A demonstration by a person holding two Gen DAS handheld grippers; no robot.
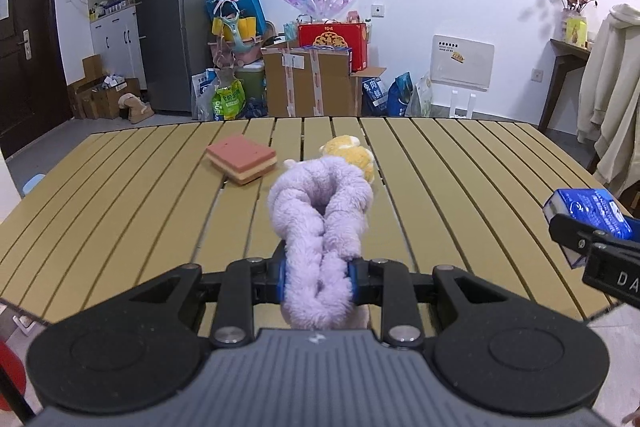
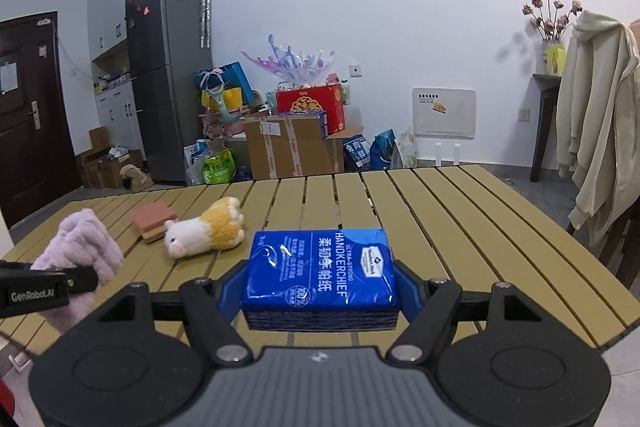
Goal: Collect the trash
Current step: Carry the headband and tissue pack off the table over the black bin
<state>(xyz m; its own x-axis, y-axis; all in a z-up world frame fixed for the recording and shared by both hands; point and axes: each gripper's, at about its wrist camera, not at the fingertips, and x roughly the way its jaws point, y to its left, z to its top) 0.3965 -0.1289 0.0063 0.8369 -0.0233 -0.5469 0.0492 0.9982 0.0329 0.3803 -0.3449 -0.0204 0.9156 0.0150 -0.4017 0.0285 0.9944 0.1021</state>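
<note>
Yellow slats of a table (image 2: 460,211) are running away toward a white wall, and above them both tongs are carrying loads. The left gripper (image 1: 318,277) is squeezing its blue pads narrowly on a fluffy lilac looped cloth (image 1: 320,223), whose long axis is pointing straight ahead along the fingers, the open loop at the far end; seen from the right wrist camera, the gripper's side is showing the lettering "GenRobot.AI". The right gripper (image 2: 322,293) is clamping a blue tissue pack (image 2: 320,267) across its width, lying flat with its long axis crossways between the fingers; its wrapper is reading "ULTRA-STRONG HANDKERCHIEF", with Chinese characters, a white "Member's Mark" badge and a "100%" seal, the text turned sideways so that it is running toward the camera. Farther out on the table, a plush toy (image 2: 206,227) in white and yellow is lying on its side, snout pointing near-left, just beside a pink-and-cream layered sponge (image 2: 154,221). Beyond the table edge, taped cardboard boxes (image 2: 288,147), a red gift box (image 2: 310,105) and a grey fridge (image 2: 168,75) are standing against the wall.
</note>
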